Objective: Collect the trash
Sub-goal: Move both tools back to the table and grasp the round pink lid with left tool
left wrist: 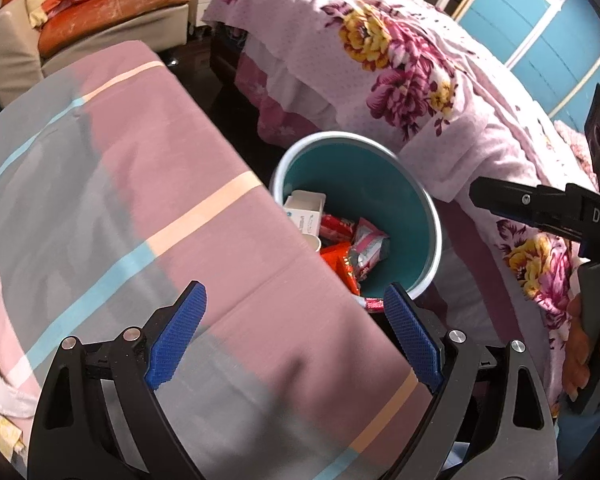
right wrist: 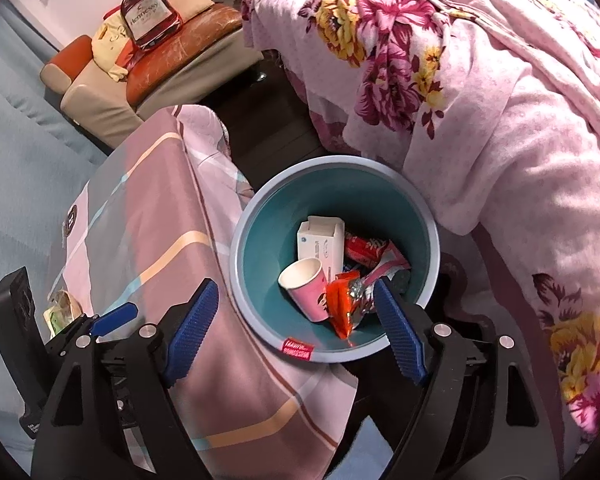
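Note:
A round bin [right wrist: 260, 216] with a teal inside stands on the floor between the cloth-covered table [right wrist: 160, 216] and the bed. In it lie a white box [right wrist: 320, 240], a pink paper cup [right wrist: 306, 288], an orange-red wrapper [right wrist: 340, 304] and other red and pink wrappers. A small red piece [right wrist: 299, 349] sits on its near rim. My right gripper [right wrist: 296, 290] hangs open above the bin with nothing between its pads. My left gripper [left wrist: 294, 296] is open and empty over the table's edge, with the bin [left wrist: 420, 216] just beyond it. A crumpled greenish wrapper [right wrist: 62, 308] lies on the table by the left gripper's blue pad [right wrist: 114, 318].
The bed with a pink floral blanket [right wrist: 480, 100] overhangs the bin's far right side. A sofa with an orange cushion [right wrist: 188, 40] and a red bottle-shaped bag [right wrist: 148, 20] stands at the back. Dark floor [right wrist: 268, 120] shows between table and bed. A hand [left wrist: 580, 344] holds the right gripper's handle.

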The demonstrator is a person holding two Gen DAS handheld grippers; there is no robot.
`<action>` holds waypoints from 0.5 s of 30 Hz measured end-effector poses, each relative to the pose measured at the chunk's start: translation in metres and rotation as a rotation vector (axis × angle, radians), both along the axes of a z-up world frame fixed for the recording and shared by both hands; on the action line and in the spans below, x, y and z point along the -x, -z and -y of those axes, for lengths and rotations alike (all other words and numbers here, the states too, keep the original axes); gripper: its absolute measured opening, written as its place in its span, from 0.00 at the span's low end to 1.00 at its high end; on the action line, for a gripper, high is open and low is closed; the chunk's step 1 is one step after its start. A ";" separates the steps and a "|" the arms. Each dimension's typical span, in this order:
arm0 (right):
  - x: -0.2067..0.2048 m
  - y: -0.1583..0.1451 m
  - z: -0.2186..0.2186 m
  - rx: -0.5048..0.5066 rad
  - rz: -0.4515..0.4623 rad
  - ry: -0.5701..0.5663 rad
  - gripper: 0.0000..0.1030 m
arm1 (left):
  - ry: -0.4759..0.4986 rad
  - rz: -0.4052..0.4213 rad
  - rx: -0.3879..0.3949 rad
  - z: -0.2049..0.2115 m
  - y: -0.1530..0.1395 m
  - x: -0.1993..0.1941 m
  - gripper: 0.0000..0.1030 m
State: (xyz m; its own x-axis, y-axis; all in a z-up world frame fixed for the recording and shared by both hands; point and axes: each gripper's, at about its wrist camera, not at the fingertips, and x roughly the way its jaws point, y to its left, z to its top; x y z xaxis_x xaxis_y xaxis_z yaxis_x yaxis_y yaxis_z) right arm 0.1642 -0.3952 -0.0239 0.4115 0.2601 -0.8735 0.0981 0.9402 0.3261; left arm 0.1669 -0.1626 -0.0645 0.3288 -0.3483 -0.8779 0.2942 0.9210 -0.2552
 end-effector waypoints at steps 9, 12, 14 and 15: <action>0.018 -0.010 -0.044 0.012 -0.007 -0.080 0.77 | -0.050 0.017 0.008 -0.039 -0.011 0.031 0.88; 0.026 -0.013 -0.063 0.016 -0.013 -0.119 0.77 | -0.082 0.023 0.014 -0.059 -0.014 0.047 0.88; 0.032 -0.015 -0.078 0.019 -0.015 -0.143 0.78 | -0.100 0.022 0.017 -0.072 -0.015 0.056 0.88; 0.036 -0.017 -0.086 0.019 -0.015 -0.158 0.80 | -0.110 0.024 0.018 -0.080 -0.016 0.062 0.88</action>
